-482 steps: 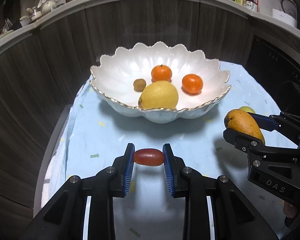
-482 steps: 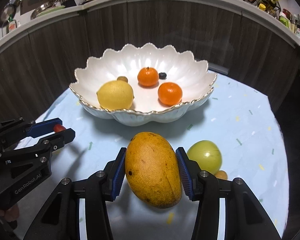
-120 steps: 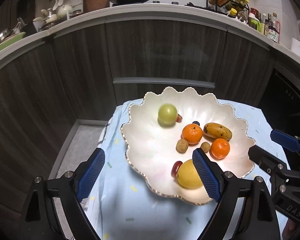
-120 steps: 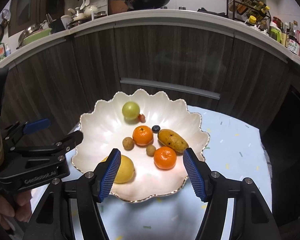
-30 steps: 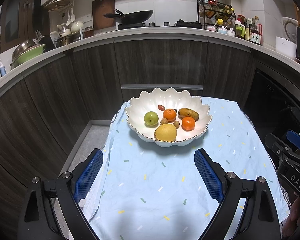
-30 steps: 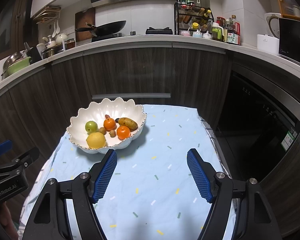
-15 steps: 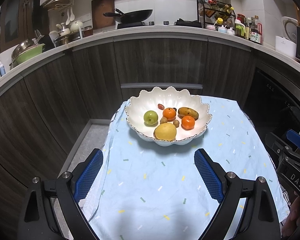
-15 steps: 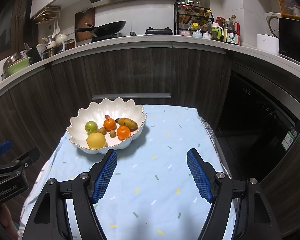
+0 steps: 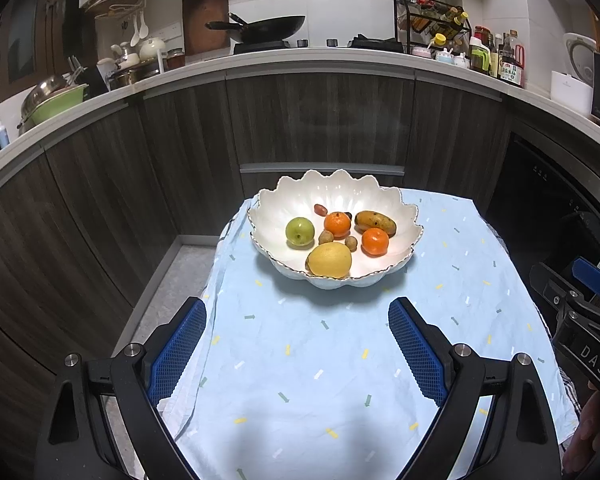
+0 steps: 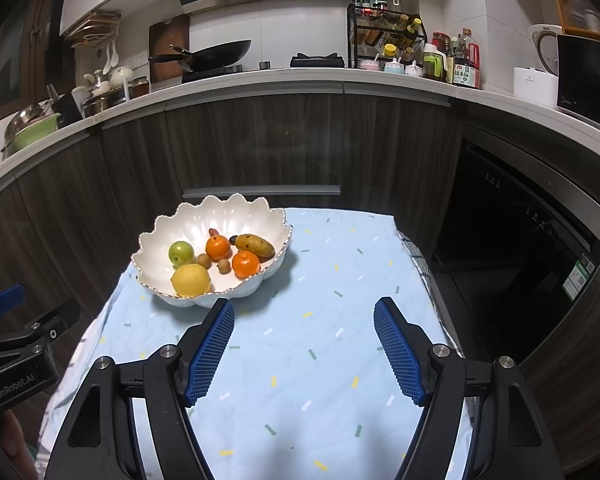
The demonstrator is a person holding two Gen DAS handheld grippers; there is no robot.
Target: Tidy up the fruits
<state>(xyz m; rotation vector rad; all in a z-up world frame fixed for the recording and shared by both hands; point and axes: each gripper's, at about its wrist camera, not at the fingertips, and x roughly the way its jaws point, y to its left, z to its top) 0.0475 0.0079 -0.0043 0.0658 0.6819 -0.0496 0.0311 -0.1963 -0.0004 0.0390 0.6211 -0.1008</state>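
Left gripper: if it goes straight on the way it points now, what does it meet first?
Probably the bare light blue patterned tablecloth, short of the white scalloped bowl. The left gripper is open and empty; depth is unclear.

Behind your table's light blue tablecloth [image 9: 340, 360] with its scattered coloured dashes you have dark wood cabinets [image 9: 320, 120] under a white countertop [image 9: 320, 62] carrying a black wok [image 9: 268, 26], a spice rack [image 9: 432, 20], sauce bottles [image 10: 460, 60], and a green bowl [image 9: 56, 102].
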